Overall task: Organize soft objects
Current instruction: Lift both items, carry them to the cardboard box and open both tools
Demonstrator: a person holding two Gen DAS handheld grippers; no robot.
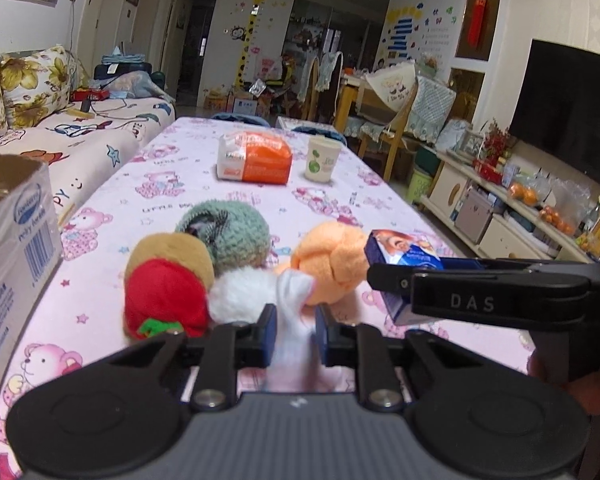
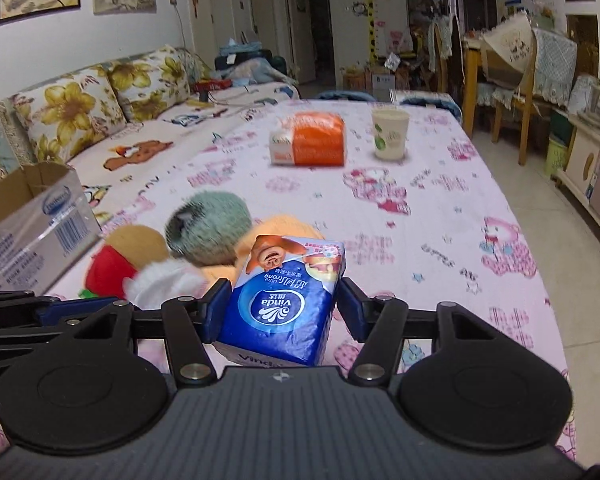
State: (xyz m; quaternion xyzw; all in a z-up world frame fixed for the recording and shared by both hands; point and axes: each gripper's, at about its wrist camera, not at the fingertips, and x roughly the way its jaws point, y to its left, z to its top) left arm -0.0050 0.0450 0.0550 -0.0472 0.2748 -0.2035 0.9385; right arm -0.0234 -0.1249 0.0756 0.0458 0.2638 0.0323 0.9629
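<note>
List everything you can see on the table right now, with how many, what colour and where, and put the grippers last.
white cloth: one, white, near edge, pinched in the left gripper
tissue pack: one, blue, near edge, in the right gripper
red plush: one, red and tan, near left
white plush: one, white, beside the red plush
knitted ball: one, grey-green, behind the plush toys
orange plush: one, orange, near middle
orange pack: one, orange and white, far middle
cup: one, cream, right of the orange pack
box: one, cardboard, open, left edge
table: one, pink cartoon cloth
left gripper: shut on the white cloth
right gripper: shut on the tissue pack
</note>
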